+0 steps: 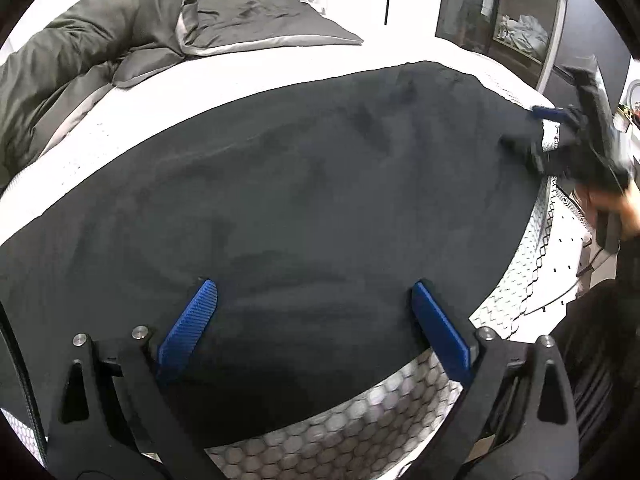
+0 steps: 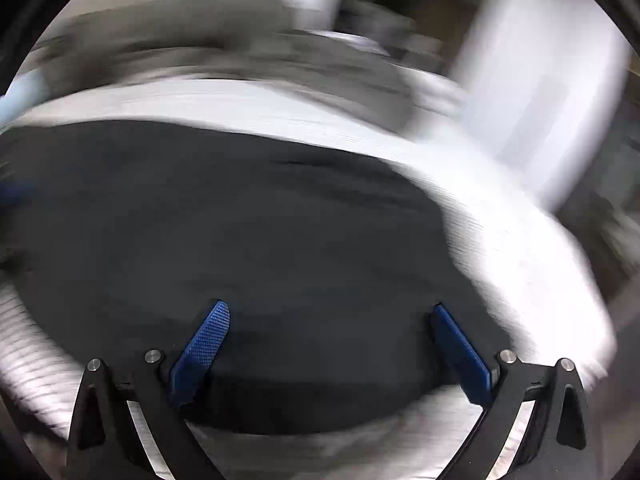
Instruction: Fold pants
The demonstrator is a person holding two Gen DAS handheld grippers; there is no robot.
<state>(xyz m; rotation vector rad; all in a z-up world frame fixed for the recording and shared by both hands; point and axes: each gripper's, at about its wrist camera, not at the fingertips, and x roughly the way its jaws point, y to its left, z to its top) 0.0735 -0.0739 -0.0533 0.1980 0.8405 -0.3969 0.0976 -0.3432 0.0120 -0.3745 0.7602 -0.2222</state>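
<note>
Two tools spread wide, black pants, no writing

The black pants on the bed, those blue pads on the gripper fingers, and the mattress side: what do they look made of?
Pants: a soft, matte woven or knit cloth, going by the shallow wrinkles and lack of shine. Blue pads: probably moulded plastic or rubber, with a fine diamond grip texture. Mattress side: likely a quilted or mesh fabric, showing a grey-white honeycomb pattern.

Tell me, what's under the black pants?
The white mattress with its honeycomb side lies under the black pants. Anything else beneath is hidden by the cloth.
</note>
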